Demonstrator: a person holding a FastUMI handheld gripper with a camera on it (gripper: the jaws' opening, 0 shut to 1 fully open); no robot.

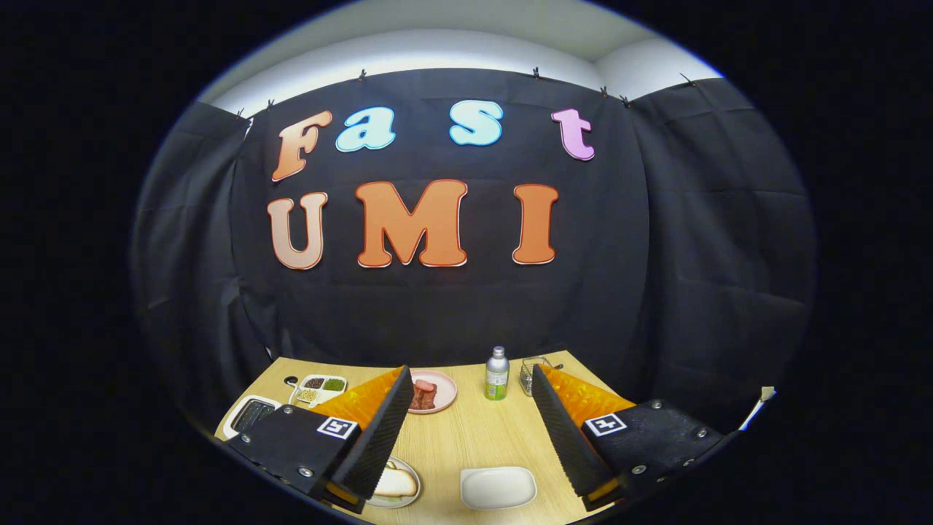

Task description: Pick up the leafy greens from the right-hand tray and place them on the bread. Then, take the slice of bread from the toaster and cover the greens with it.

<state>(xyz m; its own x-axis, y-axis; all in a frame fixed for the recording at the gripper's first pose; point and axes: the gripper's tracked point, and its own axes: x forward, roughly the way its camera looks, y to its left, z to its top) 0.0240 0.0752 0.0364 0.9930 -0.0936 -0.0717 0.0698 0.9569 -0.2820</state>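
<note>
Your tool (466, 415) is released: its two fingers stand wide apart above the bench (466, 437) and grasp nothing.

Containers on the bench:
- White plate (397, 485), just beside the left finger's base. It carries a slice of bread (393, 481). The finger covers the plate's left part.
- White tray (498, 487), between the fingers and close to you. You cannot make out any greens on it; its surface reads as plain white.
- Pink plate (436, 391), just beyond the left fingertip. It holds a reddish-brown piece of food (424, 395), too small to identify. The fingertip hides its left rim.
- Divided dish (319, 388), beyond the left finger. Its compartments hold dark, green and pale grains or beans.
- White appliance with a dark top (249, 415), left of the left finger. It may be the toaster; you cannot tell whether bread sits in it.
- Silver bottle with a green label (497, 374), upright, between the fingertips and farther back.
- Small wire basket (532, 370), just right of the bottle, partly hidden by the right fingertip. Its contents cannot be made out.
</note>
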